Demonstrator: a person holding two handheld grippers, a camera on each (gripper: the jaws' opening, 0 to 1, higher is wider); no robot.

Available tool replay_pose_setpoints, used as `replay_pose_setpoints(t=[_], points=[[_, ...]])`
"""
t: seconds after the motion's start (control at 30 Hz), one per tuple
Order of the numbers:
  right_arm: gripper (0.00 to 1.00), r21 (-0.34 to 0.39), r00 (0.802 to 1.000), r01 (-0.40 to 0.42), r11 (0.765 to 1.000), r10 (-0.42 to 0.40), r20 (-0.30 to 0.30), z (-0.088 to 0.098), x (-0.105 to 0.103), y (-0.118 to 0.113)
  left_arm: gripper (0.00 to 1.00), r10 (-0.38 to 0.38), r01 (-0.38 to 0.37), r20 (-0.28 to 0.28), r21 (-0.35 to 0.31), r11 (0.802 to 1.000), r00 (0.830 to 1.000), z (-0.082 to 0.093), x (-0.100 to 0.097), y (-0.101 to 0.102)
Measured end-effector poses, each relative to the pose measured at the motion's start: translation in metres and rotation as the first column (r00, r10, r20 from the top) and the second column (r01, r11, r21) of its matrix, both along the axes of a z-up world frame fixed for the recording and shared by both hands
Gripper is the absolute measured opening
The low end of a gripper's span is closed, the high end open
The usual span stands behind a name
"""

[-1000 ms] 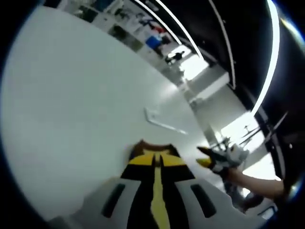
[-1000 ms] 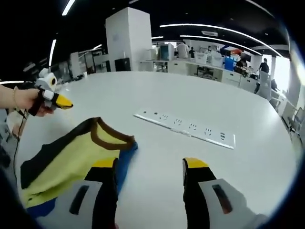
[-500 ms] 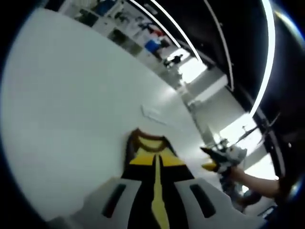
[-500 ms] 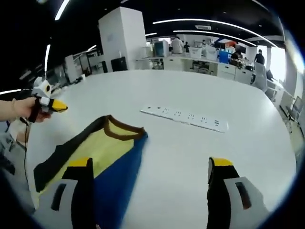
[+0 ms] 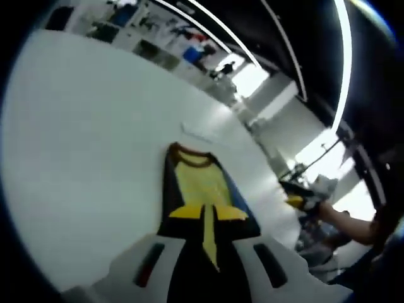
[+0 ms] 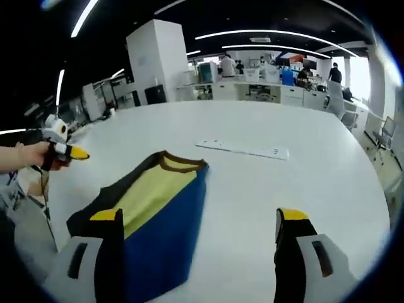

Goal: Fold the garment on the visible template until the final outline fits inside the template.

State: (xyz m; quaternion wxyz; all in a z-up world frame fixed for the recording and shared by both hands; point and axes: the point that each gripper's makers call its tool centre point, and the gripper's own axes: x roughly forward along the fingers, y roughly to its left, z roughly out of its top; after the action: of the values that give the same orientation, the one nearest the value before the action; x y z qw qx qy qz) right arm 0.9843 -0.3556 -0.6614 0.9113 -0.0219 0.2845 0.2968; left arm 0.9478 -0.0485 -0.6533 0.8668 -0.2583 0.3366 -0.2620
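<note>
The garment (image 6: 154,208), a yellow, blue and black vest, now lies flatter and more spread on the white table (image 6: 265,183), near the power strip (image 6: 243,149). Right gripper (image 6: 199,221): jaws apart, released. Left gripper (image 5: 206,213): jaws nearly closed; grip cannot be confirmed. No template visible; folding remains.

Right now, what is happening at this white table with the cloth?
A person holds a two-jaw gripper in each hand over a white table. A yellow, blue and black garment lies flat on it. The right gripper hangs open above the garment's near edge. The left gripper, seen from the right gripper view, is shut and off to the side. A white power strip lies beyond.
</note>
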Motion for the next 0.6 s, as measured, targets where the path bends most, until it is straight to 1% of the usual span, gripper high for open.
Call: replay_pose_setpoints(t=[0.13,0.2,0.27,0.33,0.43,0.6], points=[[1.0,-0.007,1.0,-0.003,1.0,0.003,-0.009,0.004,-0.026,-0.006,0.07,-0.035,0.035,0.004,0.046,0.998,0.999,0.002,-0.024,-0.003],[1.0,0.01,1.0,0.003,1.0,-0.002,-0.011,0.007,-0.035,-0.008,0.1,-0.056,0.055,0.004,0.079,0.995,0.998,0.001,-0.034,-0.004],[1.0,0.009,1.0,0.007,1.0,-0.007,-0.011,0.01,-0.044,-0.012,0.13,-0.074,0.073,0.005,0.109,0.991,0.997,0.0,-0.044,-0.005],[1.0,0.005,1.0,0.006,1.0,-0.006,-0.007,0.014,-0.053,-0.015,0.16,-0.09,0.089,0.002,0.125,0.988,0.996,0.0,-0.053,-0.006],[1.0,0.007,1.0,0.007,1.0,-0.007,-0.005,0.021,-0.066,-0.019,0.22,-0.105,0.102,0.01,0.156,0.982,0.994,0.003,-0.064,-0.006],[1.0,0.001,1.0,-0.008,1.0,0.008,-0.001,0.03,-0.084,-0.021,0.35,-0.126,0.116,0.034,0.215,0.97,0.991,0.011,-0.079,-0.002]])
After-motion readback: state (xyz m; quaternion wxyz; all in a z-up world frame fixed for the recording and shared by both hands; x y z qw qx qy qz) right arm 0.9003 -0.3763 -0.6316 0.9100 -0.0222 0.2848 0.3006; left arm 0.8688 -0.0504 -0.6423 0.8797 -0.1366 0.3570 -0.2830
